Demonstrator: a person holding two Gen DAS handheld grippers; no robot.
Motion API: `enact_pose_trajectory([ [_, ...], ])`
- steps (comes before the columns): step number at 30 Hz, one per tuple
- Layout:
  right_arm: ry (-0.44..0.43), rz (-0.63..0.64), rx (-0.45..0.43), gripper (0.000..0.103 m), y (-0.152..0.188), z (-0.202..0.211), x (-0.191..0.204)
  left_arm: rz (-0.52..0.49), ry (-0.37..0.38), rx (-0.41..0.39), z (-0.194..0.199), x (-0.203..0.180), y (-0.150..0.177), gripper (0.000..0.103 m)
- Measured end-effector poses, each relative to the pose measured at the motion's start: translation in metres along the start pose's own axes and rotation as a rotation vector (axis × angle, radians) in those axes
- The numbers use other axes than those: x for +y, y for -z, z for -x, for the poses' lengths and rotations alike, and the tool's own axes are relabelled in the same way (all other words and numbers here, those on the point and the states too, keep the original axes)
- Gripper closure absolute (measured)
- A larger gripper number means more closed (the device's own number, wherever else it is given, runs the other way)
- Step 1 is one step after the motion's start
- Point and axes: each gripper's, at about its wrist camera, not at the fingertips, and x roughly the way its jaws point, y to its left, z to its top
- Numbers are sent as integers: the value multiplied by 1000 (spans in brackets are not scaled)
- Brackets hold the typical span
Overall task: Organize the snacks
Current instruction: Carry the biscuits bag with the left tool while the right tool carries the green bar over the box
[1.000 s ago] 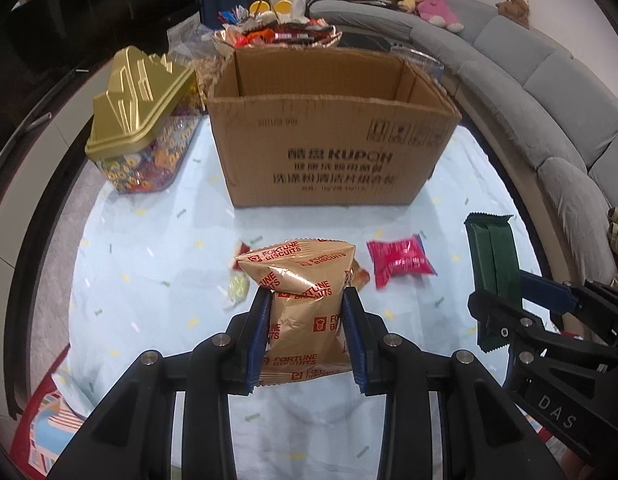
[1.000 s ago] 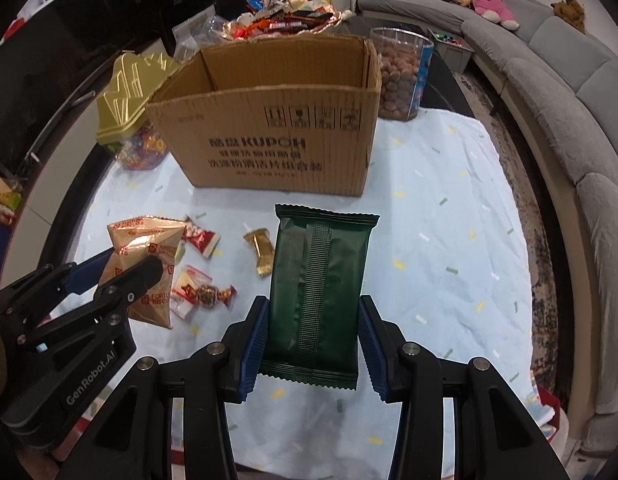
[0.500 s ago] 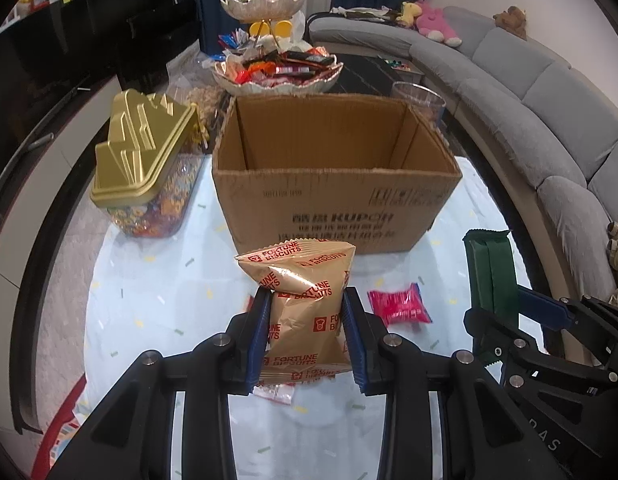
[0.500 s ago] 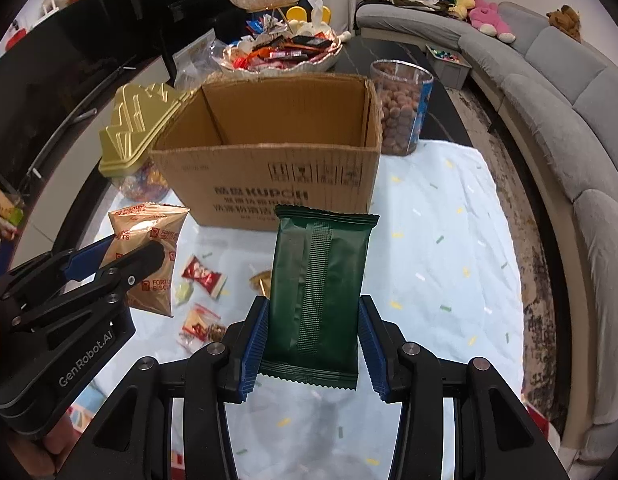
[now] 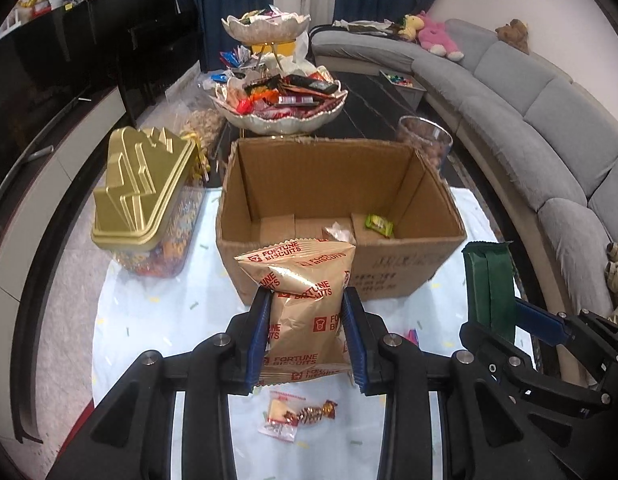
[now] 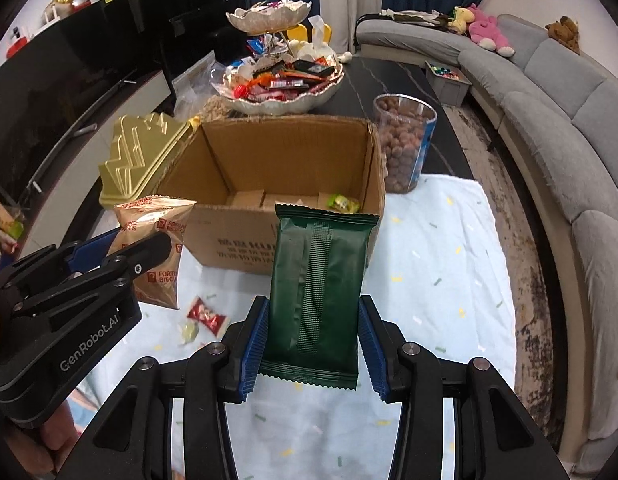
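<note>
since a second ago both grippers have risen and come closer to the cardboard box point(image 5: 341, 216), so its floor now shows, while the red candy point(image 6: 207, 314) and other loose sweets lie lower on the pale-clothed table point(image 6: 441, 280). the left gripper point(image 5: 307, 332) has its jaws closed on the gold fortune biscuits bag point(image 5: 305, 304), and the right gripper point(image 6: 313, 340) has its jaws closed on the dark green wafer pack point(image 6: 319, 292), each packet upright with its long axis pointing up toward the box, just short of its near wall. inside the box lie a small green candy point(image 5: 378, 224) and a white wrapper point(image 5: 339, 231), with a gold-lidded candy jar point(image 5: 145, 200) left of it and a clear jar of brown nuts point(image 6: 403, 148) at its right rear.
</note>
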Motion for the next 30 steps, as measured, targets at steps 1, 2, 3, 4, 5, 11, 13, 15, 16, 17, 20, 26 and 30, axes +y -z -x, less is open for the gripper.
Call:
enact_pose_trajectory([
  [1,1,1,-3,58,-3,0,0,0,-1,-2,0,1,-3,68],
  [2,3,1,-6,58,-5,0,1,0,-2,-4,-1,1,-6,68],
  [3,4,2,-10,58,-8,0,1,1,-3,-6,-1,2,-10,68],
  [4,6,2,-14,58,-12,0,1,3,-3,-7,-2,2,-13,68],
  [5,8,3,-19,58,-16,0,1,4,-4,-7,-3,3,-16,68],
  [11,15,4,-35,58,-37,-3,2,11,-7,-13,-11,7,-34,68],
  [13,18,6,-37,58,-43,-6,3,13,-8,-14,-13,9,-40,68],
  [15,22,10,-40,58,-50,-8,3,11,-12,-16,-16,9,-44,68],
  [16,24,12,-43,58,-52,-9,4,10,-14,-18,-17,10,-48,68],
  [17,26,14,-45,58,-55,-9,4,10,-15,-18,-18,10,-49,68],
  [20,31,17,-48,58,-63,-13,4,13,-16,-18,-23,13,-57,68],
  [26,29,12,-45,58,-76,-20,3,12,-15,-10,-34,15,-68,68],
  [30,29,17,-43,58,-84,-26,4,17,-10,-6,-41,17,-73,68],
])
